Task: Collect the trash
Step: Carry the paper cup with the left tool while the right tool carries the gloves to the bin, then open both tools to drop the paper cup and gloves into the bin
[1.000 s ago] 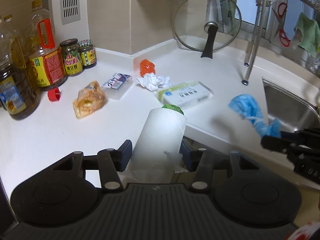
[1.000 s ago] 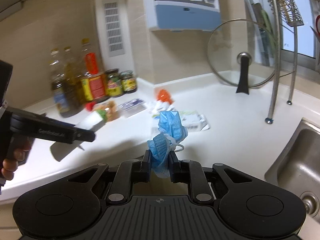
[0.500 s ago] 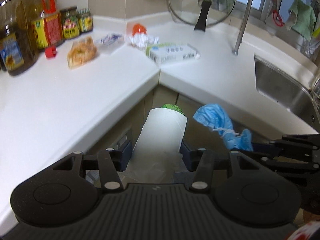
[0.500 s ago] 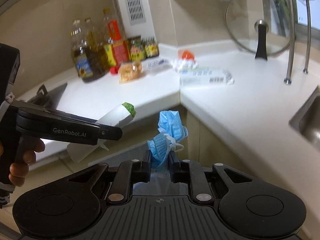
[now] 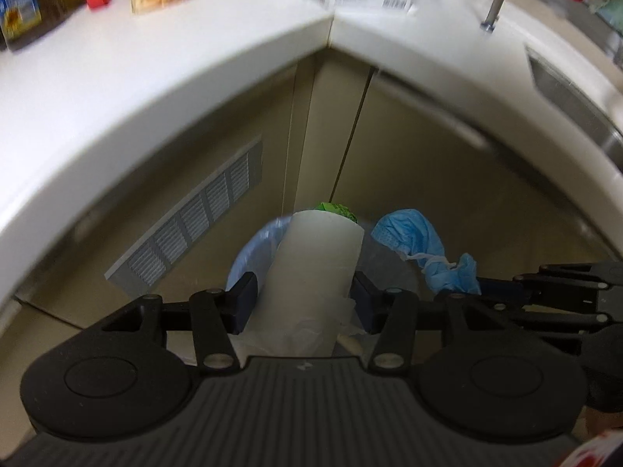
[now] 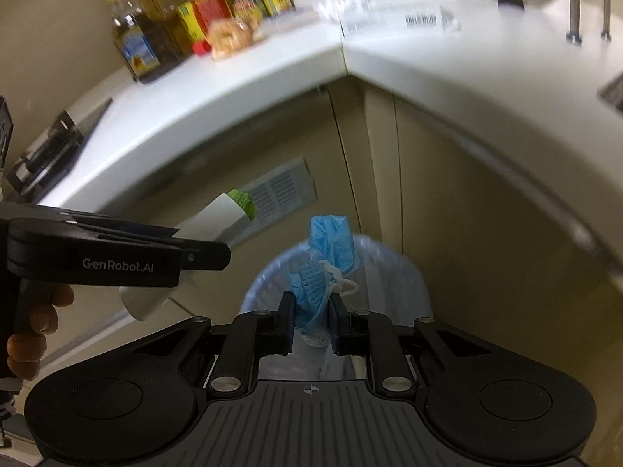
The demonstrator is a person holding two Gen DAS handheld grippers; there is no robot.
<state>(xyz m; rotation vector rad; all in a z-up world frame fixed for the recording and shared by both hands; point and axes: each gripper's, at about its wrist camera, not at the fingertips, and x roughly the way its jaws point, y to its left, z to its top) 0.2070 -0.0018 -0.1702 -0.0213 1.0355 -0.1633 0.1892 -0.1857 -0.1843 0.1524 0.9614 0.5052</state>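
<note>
Blur smears most of the countertop (image 5: 163, 62) in both views, so the bottles (image 6: 155, 39) and wrapped snack (image 6: 231, 37) near its back edge are hard to read, and the boxed item (image 6: 397, 21) at the inner corner shows only a barcode. Below the counter's inner corner stands a bin with a pale blue liner (image 6: 268, 276), largely hidden behind both tools. The left gripper (image 5: 303, 303) pinches a white paper cup (image 5: 315, 268) with a green rim, its lower end masked by crumpled plastic. The right gripper (image 6: 311, 323) is pressed onto a crumpled blue face mask (image 6: 323, 264), directly over the bin's mouth. Only the right wrist view shows fingers (image 6: 35, 323) wrapped round the left tool's handle and a dark object at the counter's left end, cut off by the frame.
</note>
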